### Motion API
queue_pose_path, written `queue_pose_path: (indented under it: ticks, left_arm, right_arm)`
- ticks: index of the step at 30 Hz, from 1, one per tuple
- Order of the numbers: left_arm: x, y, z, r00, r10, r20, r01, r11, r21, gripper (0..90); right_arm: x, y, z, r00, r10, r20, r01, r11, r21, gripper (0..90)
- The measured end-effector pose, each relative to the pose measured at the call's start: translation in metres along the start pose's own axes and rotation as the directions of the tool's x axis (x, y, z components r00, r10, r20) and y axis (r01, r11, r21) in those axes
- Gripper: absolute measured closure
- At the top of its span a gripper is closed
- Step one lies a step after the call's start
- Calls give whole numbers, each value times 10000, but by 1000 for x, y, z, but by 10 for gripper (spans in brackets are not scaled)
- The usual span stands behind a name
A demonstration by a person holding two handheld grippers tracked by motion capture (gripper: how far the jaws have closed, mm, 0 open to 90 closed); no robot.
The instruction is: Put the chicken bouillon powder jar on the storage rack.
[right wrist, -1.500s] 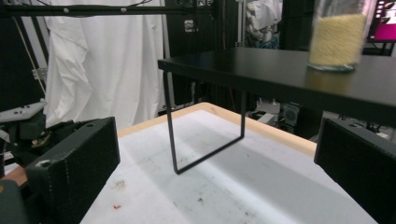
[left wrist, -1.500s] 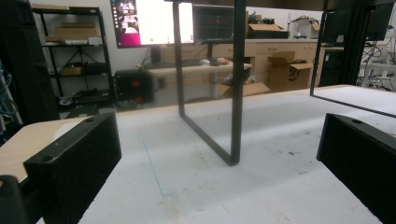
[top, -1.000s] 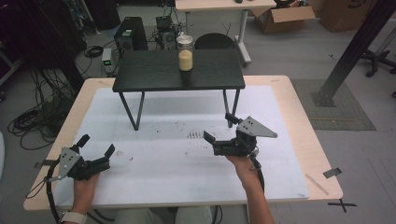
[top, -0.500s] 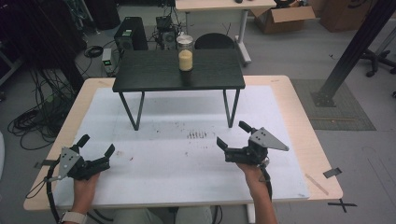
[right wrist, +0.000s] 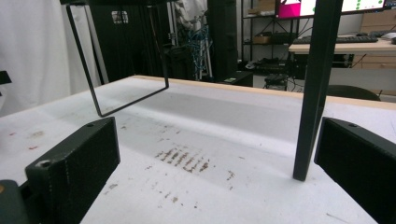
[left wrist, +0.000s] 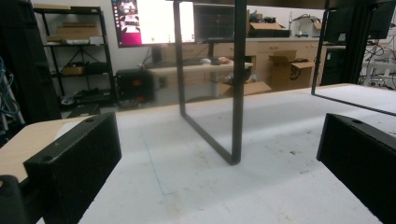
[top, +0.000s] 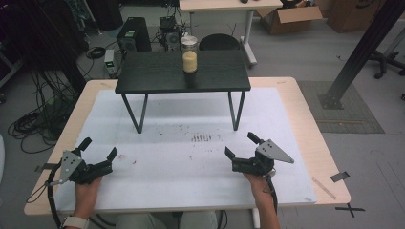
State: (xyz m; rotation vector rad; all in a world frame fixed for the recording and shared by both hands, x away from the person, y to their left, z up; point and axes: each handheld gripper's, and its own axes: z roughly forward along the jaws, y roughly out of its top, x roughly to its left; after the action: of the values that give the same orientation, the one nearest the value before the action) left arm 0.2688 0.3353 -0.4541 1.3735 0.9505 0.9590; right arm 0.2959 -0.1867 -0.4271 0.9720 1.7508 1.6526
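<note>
Your high view is evenly and fairly brightly lit from overhead, though soft and low in detail. The white sheet covering the wooden table (top: 157, 119) reads pale without harsh glare, and the small black four-legged stand (top: 181, 76) throws only a faint shadow beneath it. In your left gripper view the bright pink-and-white monitor screen (left wrist: 152, 21) is blown out and the background is blurred. Your right gripper view shows dim, dark shelving behind, with the near black jaws soft at the bottom edges.
</note>
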Motion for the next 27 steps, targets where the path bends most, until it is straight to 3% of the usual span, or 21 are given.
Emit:
queue_pose_path:
  ticks: [9,20,27]
  left_arm:
    - [0,0,0,10000,-3,-5,3,10000,-8,2]
    - [0,0,0,10000,-7,-10,7,10000,-26,2]
    - [0,0,0,10000,0,-17,0,10000,-21,3]
  right_arm:
    - [-1,-14,-1,9993,-13,384,14,10000,-34,1]
    - [-1,-25,-6,9982,65,600,-27,9981,-623,3]
    - [9,-29,-12,9923,-936,812,1030,9874,-1200,0]
